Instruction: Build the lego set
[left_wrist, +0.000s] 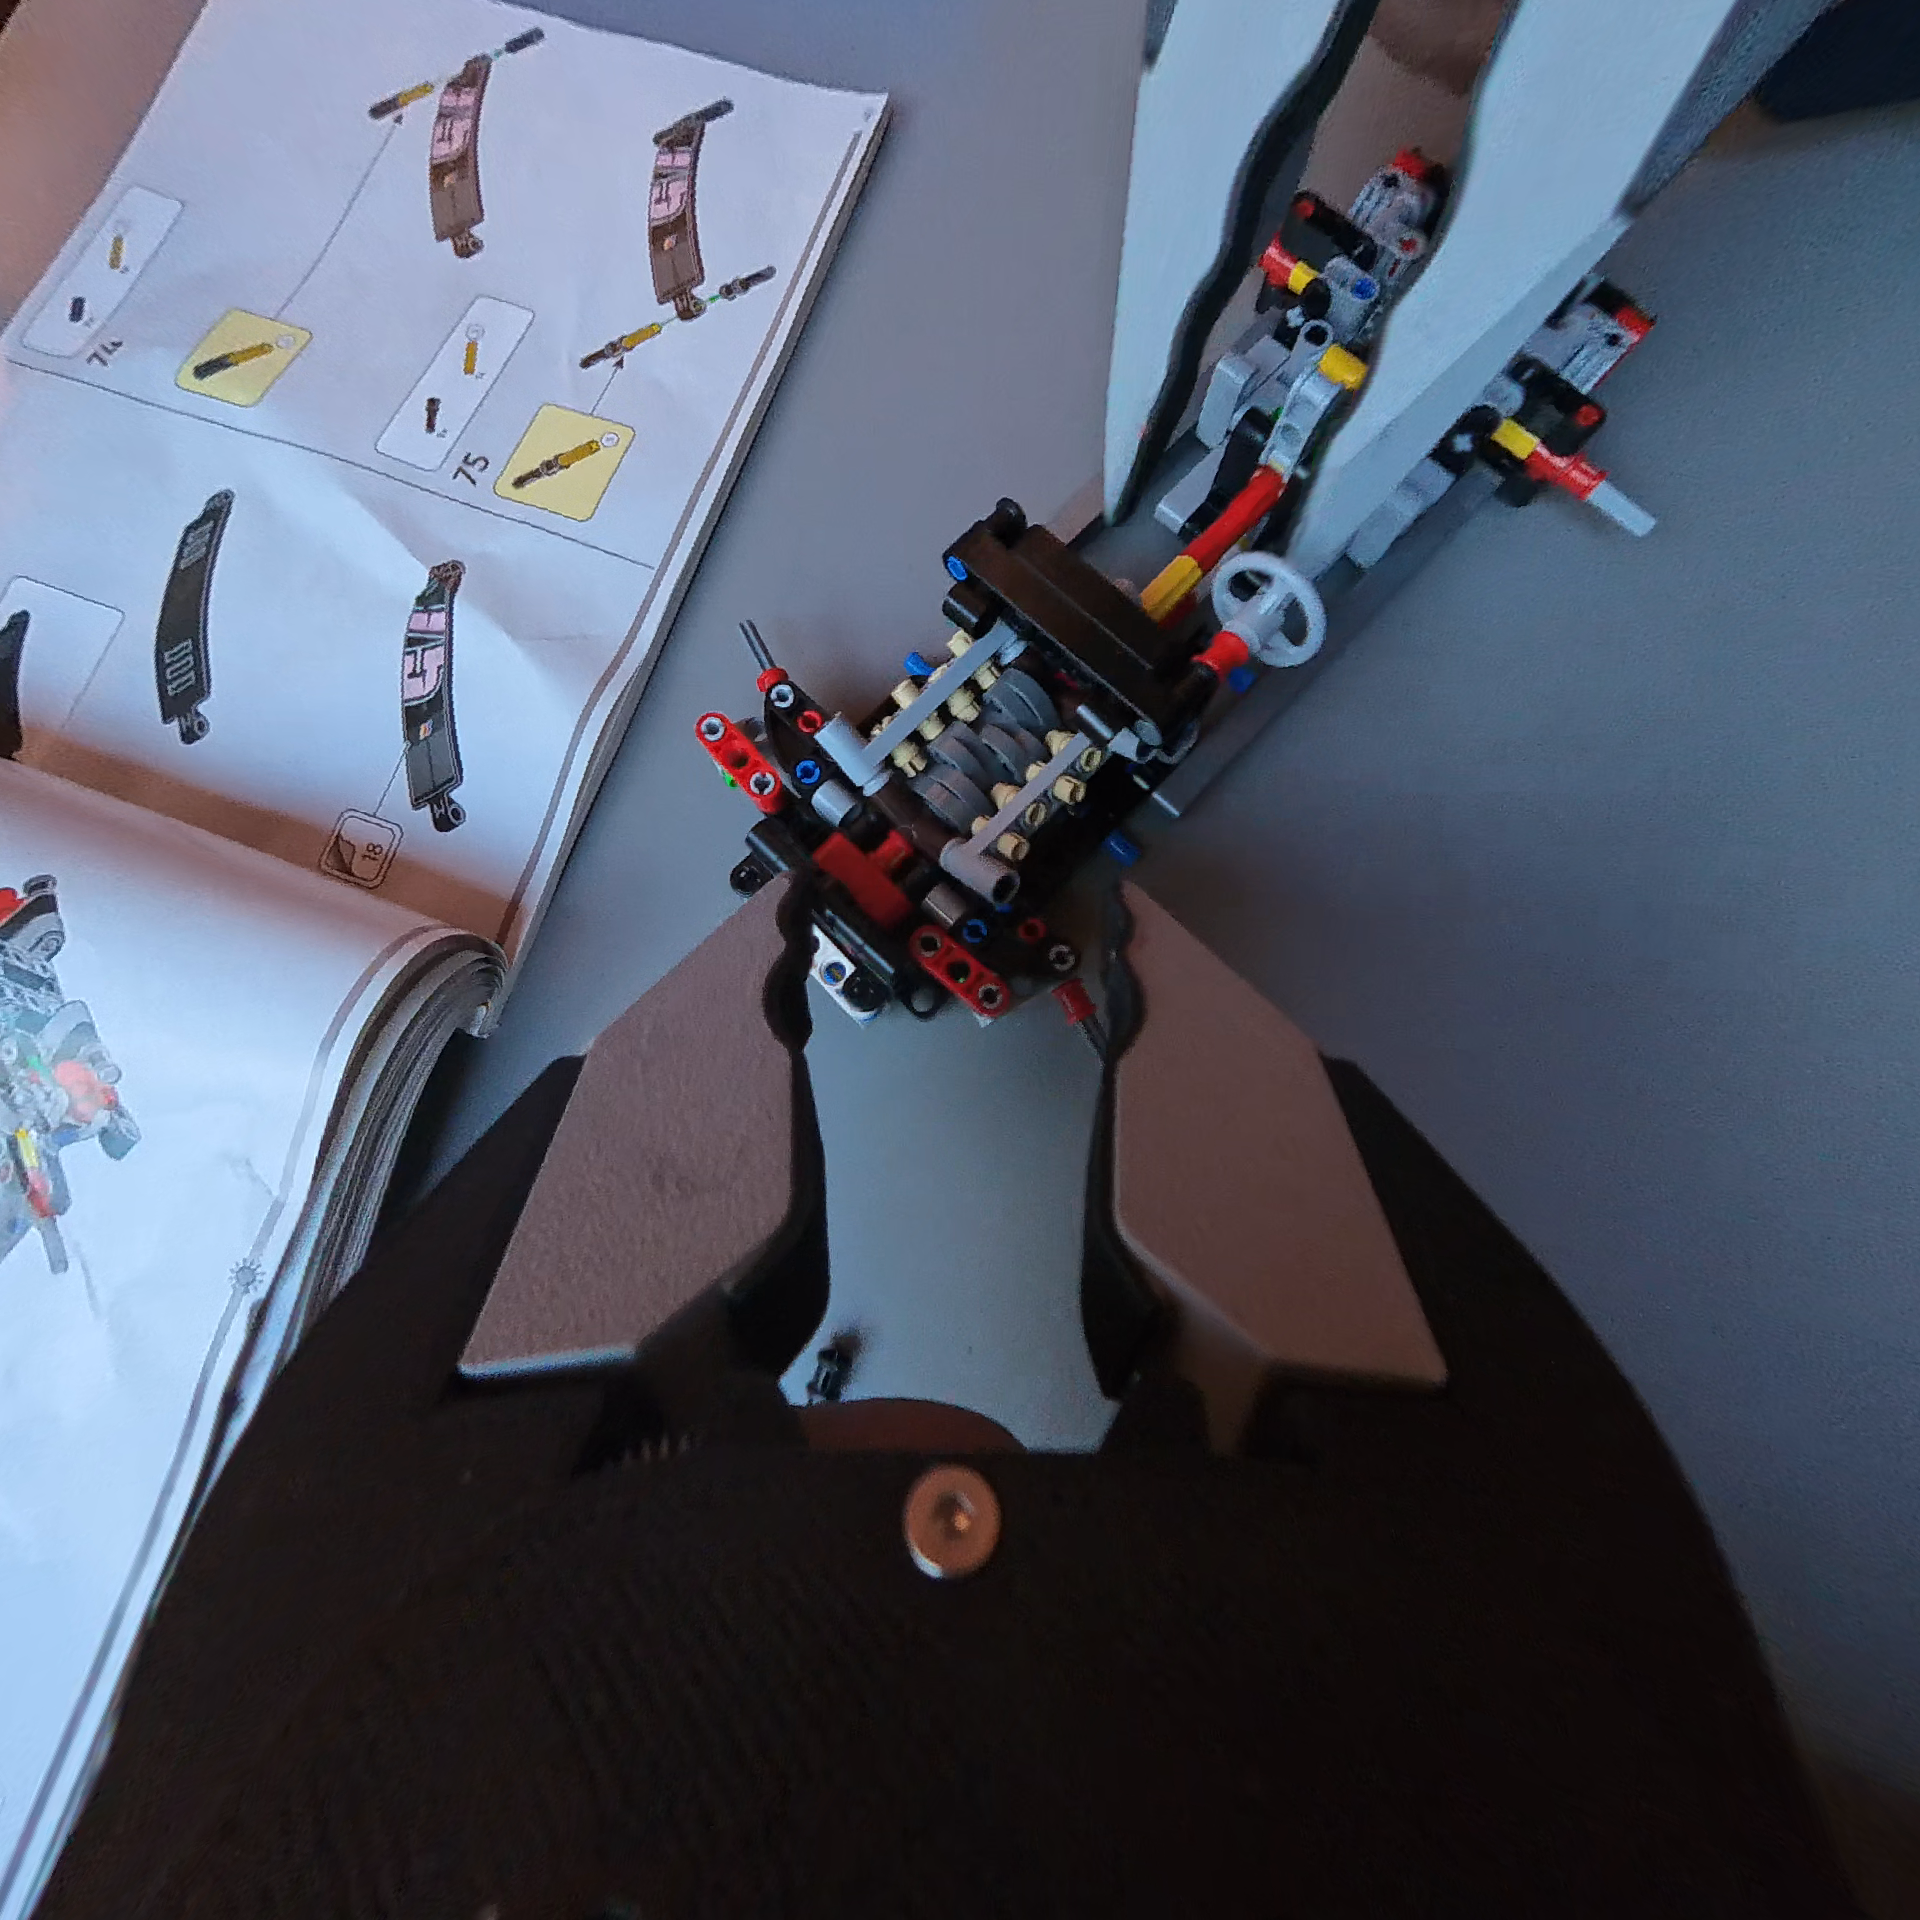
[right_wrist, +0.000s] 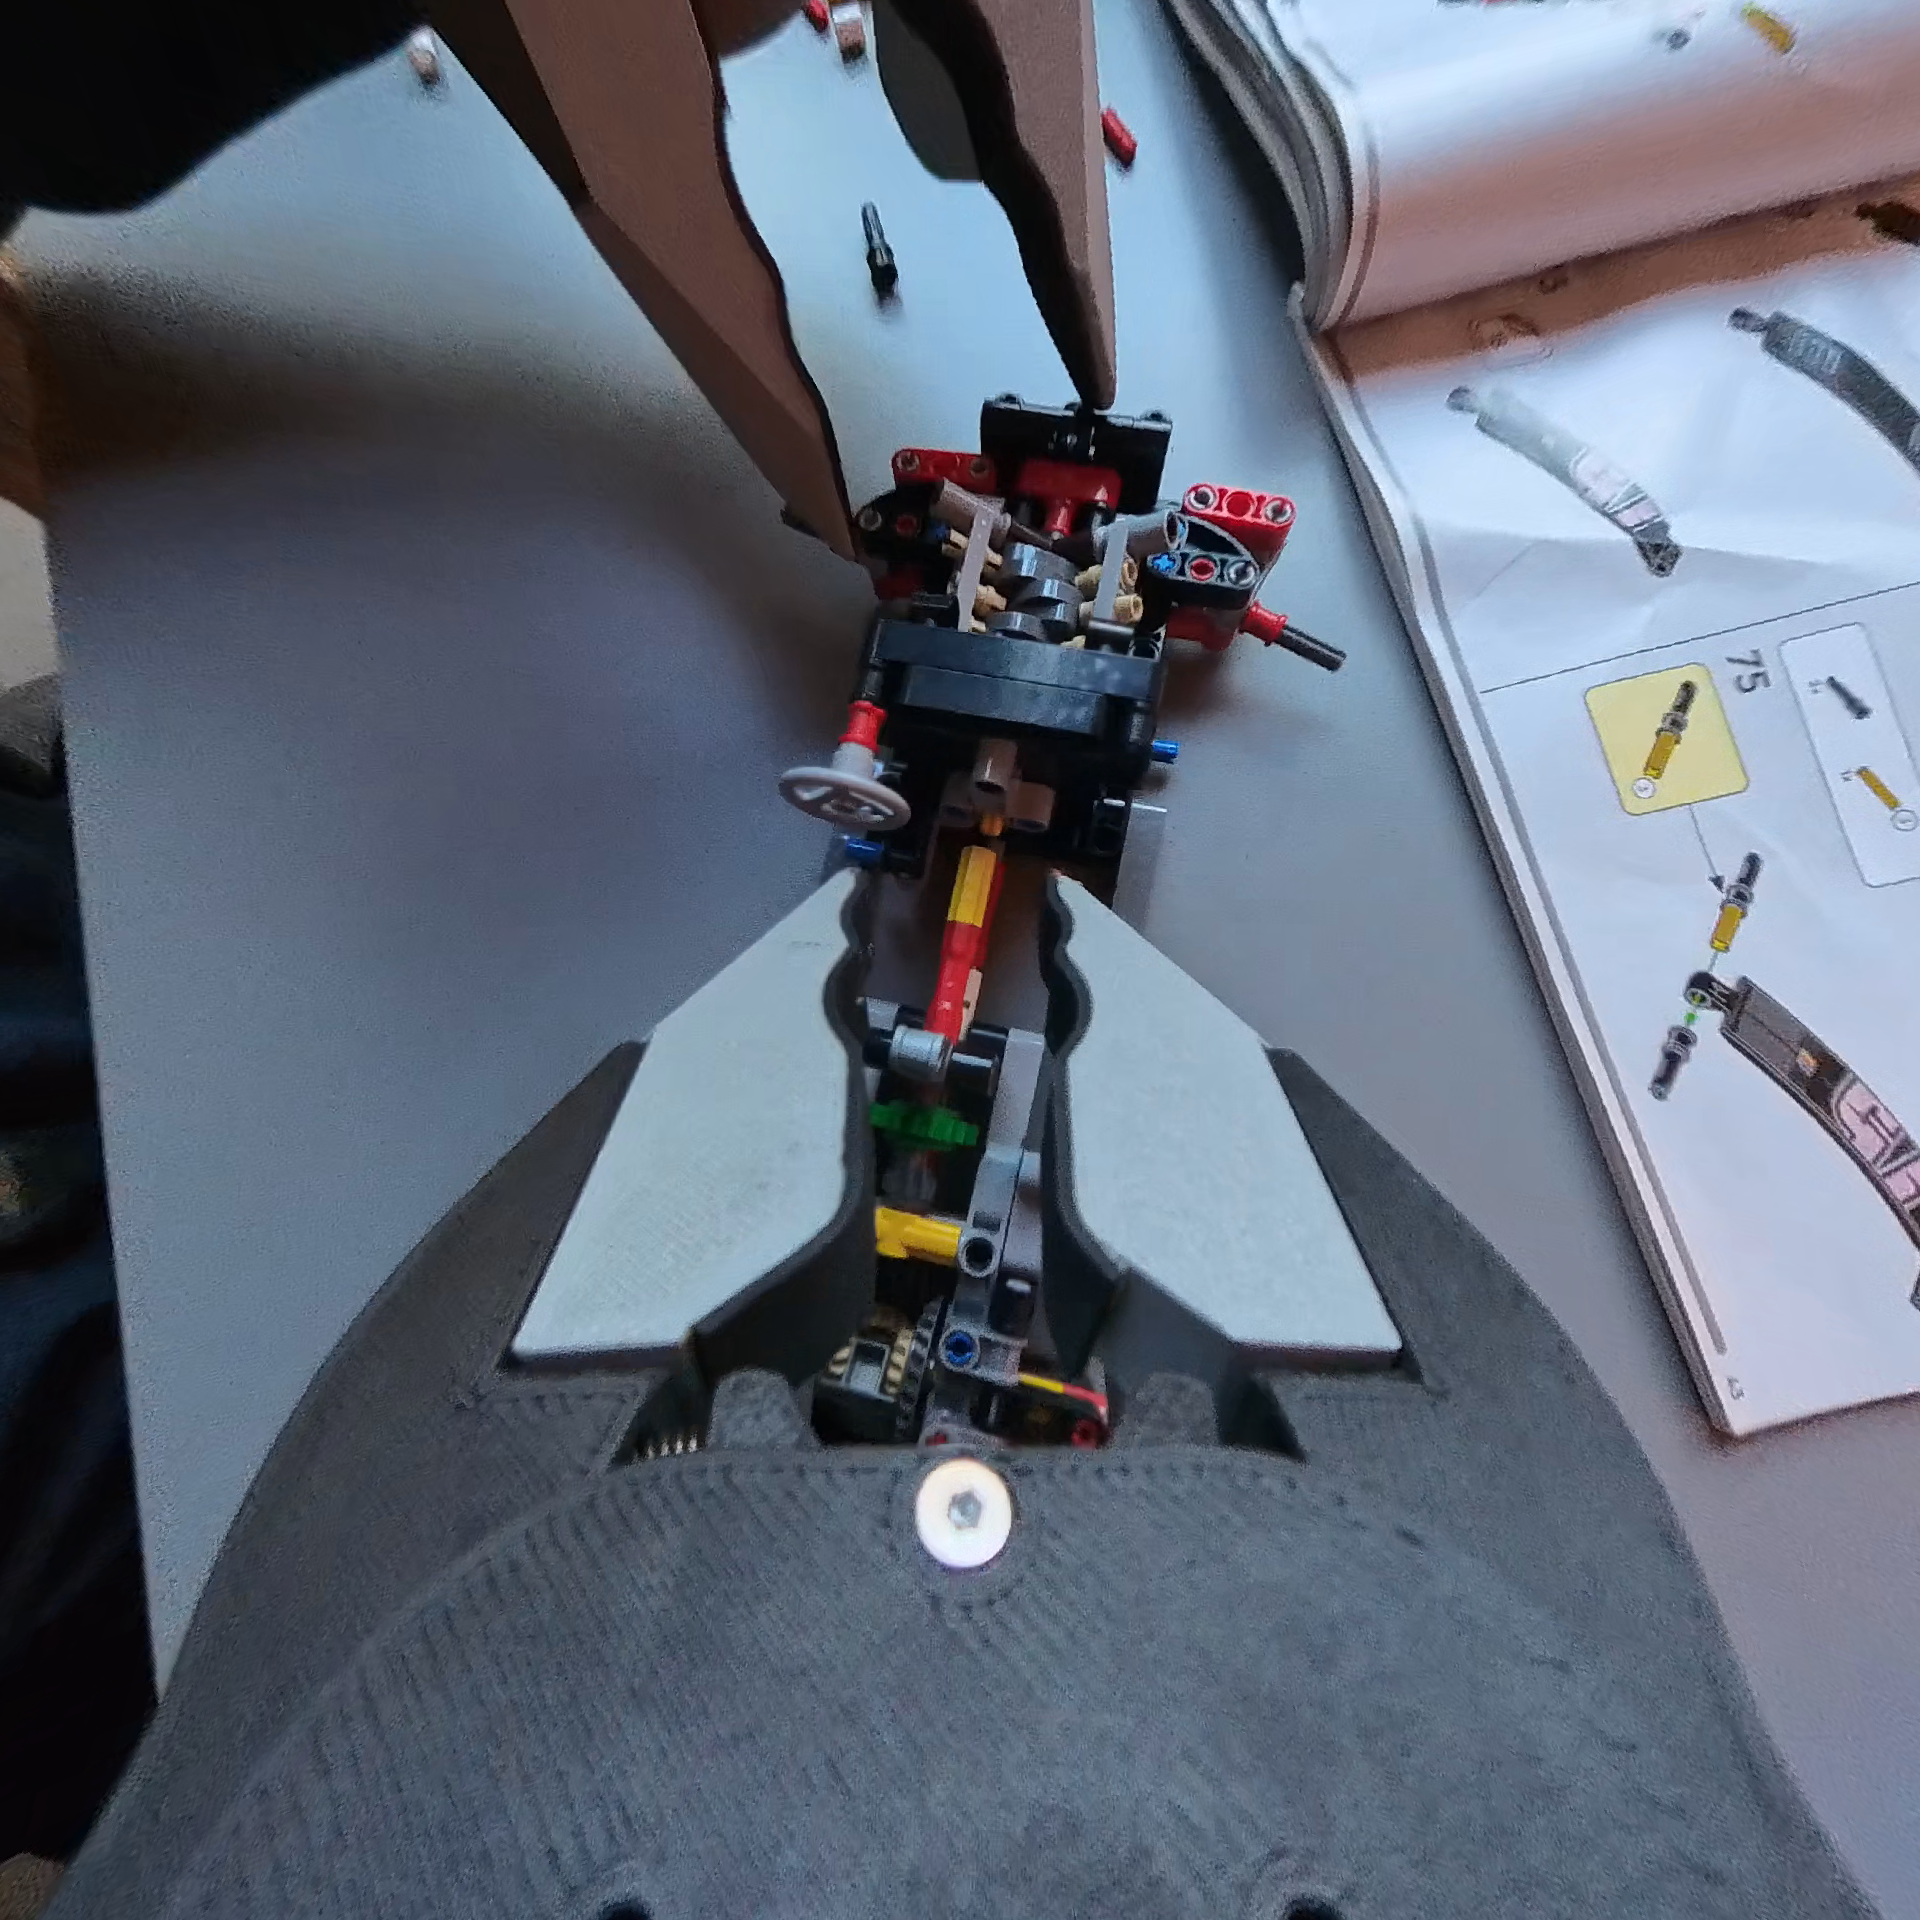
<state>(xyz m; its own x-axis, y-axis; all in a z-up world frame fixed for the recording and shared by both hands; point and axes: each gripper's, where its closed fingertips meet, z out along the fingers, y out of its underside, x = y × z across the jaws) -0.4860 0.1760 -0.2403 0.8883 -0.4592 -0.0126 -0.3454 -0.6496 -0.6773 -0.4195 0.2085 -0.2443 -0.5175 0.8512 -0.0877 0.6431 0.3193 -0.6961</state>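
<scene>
A toy brick car chassis (left_wrist: 977, 769), black with red, grey and tan parts and a white steering wheel (left_wrist: 1270, 608), lies on the grey table (left_wrist: 1558, 987). My left gripper (left_wrist: 953, 925) is open. Its fingertips flank the chassis's near end with the red beams, and nothing is gripped. In the right wrist view the left gripper (right_wrist: 966, 468) comes in from the top, its tips right at that end. My right gripper (right_wrist: 954, 888) is shut on the chassis's narrow part (right_wrist: 966, 1091), with both pads against its sides. It also shows in the left wrist view (left_wrist: 1226, 520).
An open instruction booklet (left_wrist: 416, 416) lies beside the chassis, also in the right wrist view (right_wrist: 1662, 623). A small black pin (left_wrist: 836, 1361) lies on the table between my left fingers. A few loose small parts (right_wrist: 1117, 135) lie farther off. One gripper's finger ends stand about 8 centimeters off the other's. The small black pin (left_wrist: 836, 1361) is closer to my left gripper, around 10 centimeters from its tips; the right tips are 20 centimeters off. The right camera catches it too, in the right wrist view (right_wrist: 885, 278).
</scene>
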